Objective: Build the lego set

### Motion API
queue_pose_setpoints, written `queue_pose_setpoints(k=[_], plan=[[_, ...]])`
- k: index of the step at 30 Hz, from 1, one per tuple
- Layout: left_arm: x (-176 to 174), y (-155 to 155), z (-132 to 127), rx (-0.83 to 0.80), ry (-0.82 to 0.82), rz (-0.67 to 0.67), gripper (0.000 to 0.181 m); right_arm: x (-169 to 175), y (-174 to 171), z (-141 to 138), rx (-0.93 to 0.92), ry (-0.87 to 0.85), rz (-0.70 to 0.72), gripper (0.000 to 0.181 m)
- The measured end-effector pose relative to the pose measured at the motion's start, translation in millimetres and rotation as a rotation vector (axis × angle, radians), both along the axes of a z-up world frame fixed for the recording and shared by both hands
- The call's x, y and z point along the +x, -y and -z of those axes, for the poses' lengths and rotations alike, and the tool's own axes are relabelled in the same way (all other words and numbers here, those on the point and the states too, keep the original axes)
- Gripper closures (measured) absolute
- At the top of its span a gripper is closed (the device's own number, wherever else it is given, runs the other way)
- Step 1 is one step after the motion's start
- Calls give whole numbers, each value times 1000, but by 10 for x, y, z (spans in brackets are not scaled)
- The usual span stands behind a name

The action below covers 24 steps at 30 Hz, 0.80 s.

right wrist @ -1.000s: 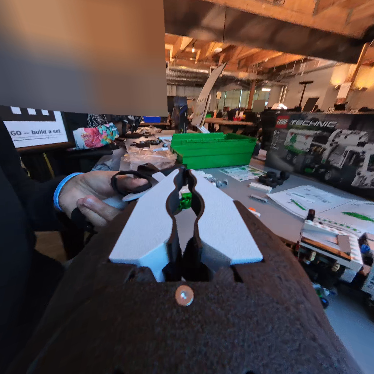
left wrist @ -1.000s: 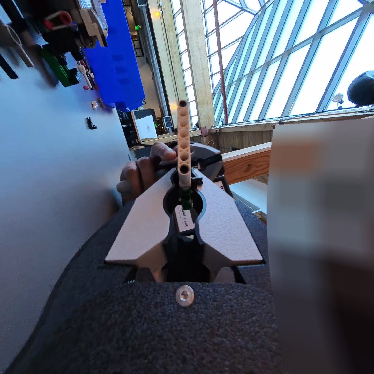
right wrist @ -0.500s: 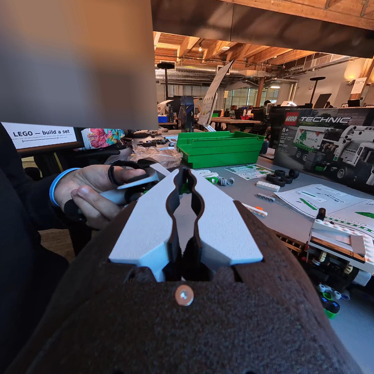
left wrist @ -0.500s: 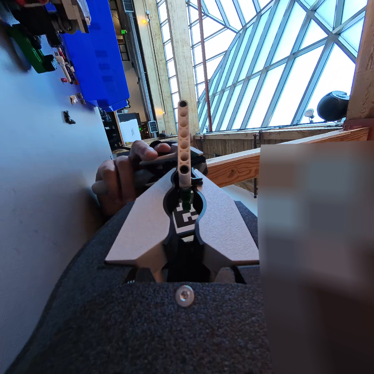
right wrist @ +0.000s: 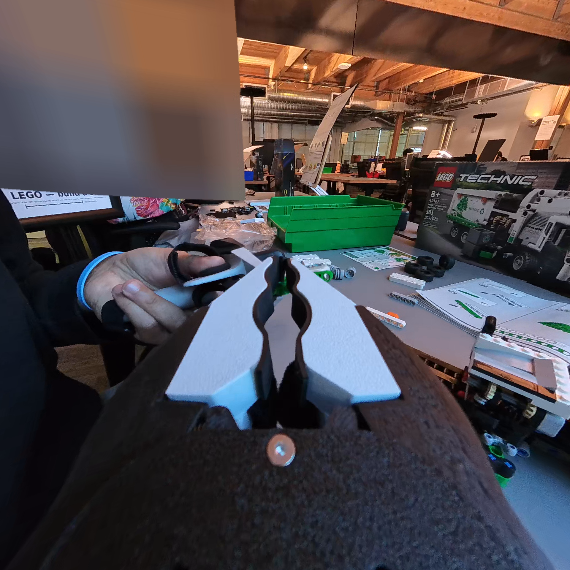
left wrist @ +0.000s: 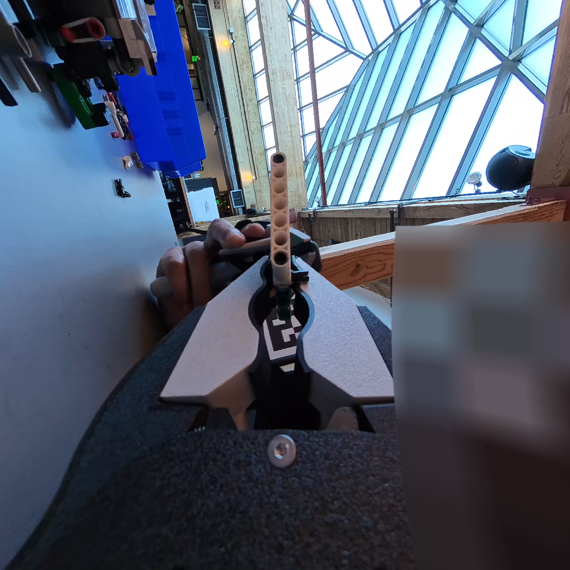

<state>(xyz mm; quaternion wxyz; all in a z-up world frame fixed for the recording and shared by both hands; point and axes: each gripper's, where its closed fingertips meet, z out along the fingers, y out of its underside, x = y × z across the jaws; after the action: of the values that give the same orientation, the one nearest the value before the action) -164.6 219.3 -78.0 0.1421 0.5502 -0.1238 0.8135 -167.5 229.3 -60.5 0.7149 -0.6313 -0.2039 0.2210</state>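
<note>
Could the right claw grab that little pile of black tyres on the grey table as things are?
Probably not yet. The right claw is pinched on a green piece, so it is occupied. The black tyres lie uncovered on the grey table, so the way looks free once it lets go.

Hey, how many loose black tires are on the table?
5 black tires, in one tight cluster on the grey table between the green bin and the set's box; they overlap, so another may be hidden.
</note>
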Motion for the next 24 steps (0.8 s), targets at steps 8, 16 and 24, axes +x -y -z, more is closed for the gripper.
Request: queue_pose_setpoints(k=[8, 16, 24], plan=[[8, 46, -9, 3, 4, 8, 175, -13, -9, 37, -9, 27, 8, 178], [10, 17, 46, 8, -12, -4, 175, 7, -12, 43, -18, 21, 9, 178], [-4, -9, 43, -5, -10, -6, 175, 1, -26, 64, -27, 24, 6, 178]])
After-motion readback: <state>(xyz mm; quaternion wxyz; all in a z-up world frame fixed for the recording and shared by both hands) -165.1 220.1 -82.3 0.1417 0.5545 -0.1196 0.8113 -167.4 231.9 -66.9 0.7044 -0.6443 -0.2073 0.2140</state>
